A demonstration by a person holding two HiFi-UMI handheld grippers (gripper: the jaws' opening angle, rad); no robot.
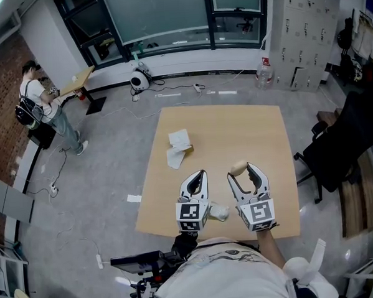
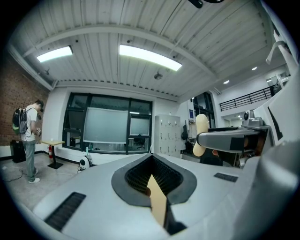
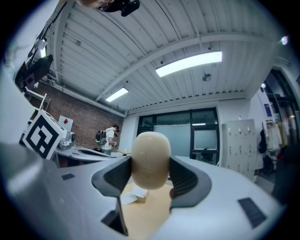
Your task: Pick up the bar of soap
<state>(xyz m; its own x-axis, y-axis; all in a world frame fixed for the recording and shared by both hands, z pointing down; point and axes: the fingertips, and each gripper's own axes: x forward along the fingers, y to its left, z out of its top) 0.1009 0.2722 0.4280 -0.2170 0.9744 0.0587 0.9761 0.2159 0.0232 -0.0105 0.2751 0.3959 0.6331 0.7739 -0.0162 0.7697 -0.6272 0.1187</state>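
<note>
The bar of soap (image 1: 238, 168) is a cream, rounded oval. It is lifted off the light wooden table (image 1: 235, 130), and my right gripper (image 1: 240, 170) is shut on it. In the right gripper view the soap (image 3: 150, 159) stands upright, pinched between the dark pads (image 3: 190, 180) of that gripper (image 3: 150, 177). My left gripper (image 1: 203, 173) hovers just left of it over the table's front part, shut with nothing in it. The left gripper view shows those jaws (image 2: 153, 176) closed, and the soap (image 2: 201, 133) held to the right.
An opened white wrapper with a small cardboard box (image 1: 179, 148) lies mid-table. A crumpled white piece (image 1: 218, 212) sits near the front edge between the grippers. A black chair (image 1: 342, 149) stands right of the table. A person (image 1: 44, 103) stands far left.
</note>
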